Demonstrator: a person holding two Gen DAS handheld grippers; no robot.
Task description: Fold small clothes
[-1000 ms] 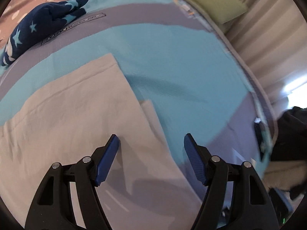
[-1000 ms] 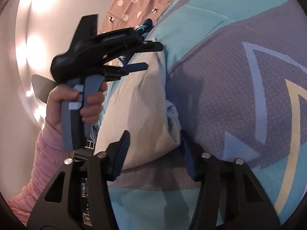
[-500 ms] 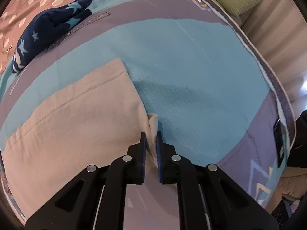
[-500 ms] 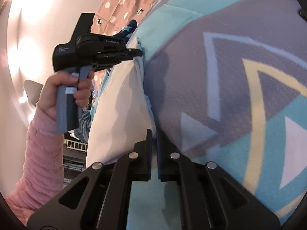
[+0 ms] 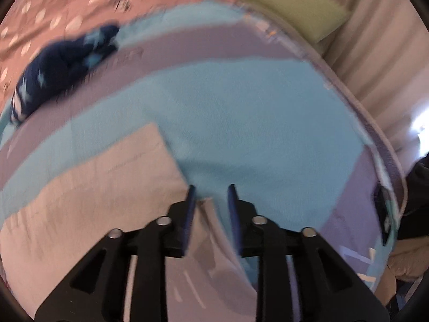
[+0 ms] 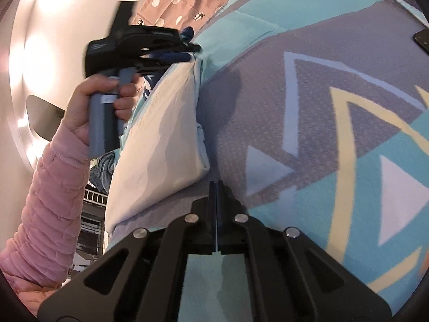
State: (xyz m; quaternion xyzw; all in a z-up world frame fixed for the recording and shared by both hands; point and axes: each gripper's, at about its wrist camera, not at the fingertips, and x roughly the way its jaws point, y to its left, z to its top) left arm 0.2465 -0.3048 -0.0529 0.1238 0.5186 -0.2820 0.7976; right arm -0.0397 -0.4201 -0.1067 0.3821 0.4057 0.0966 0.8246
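Observation:
A folded cream-white garment (image 5: 88, 196) lies flat on the blue and purple blanket (image 5: 241, 112). In the left wrist view my left gripper (image 5: 210, 190) is partly open over the garment's right edge, with a thin strip of cloth between the jaws and nothing pinched. In the right wrist view the garment (image 6: 158, 155) lies to the left of my right gripper (image 6: 215, 183), whose jaws are shut and empty, just off the garment's near corner. The left gripper (image 6: 193, 49) shows there too, held by a hand in a pink sleeve.
A dark blue garment with stars (image 5: 59, 64) lies at the blanket's far left, on a pink dotted sheet (image 5: 80, 2). A green pillow (image 5: 292, 5) sits at the far edge. A dark phone (image 6: 422, 40) lies at the blanket's right.
Both grippers were open, then shut on the garment's edge half a second ago. Now the left has opened and let the cloth go; the right has pulled back, shut and off the garment.

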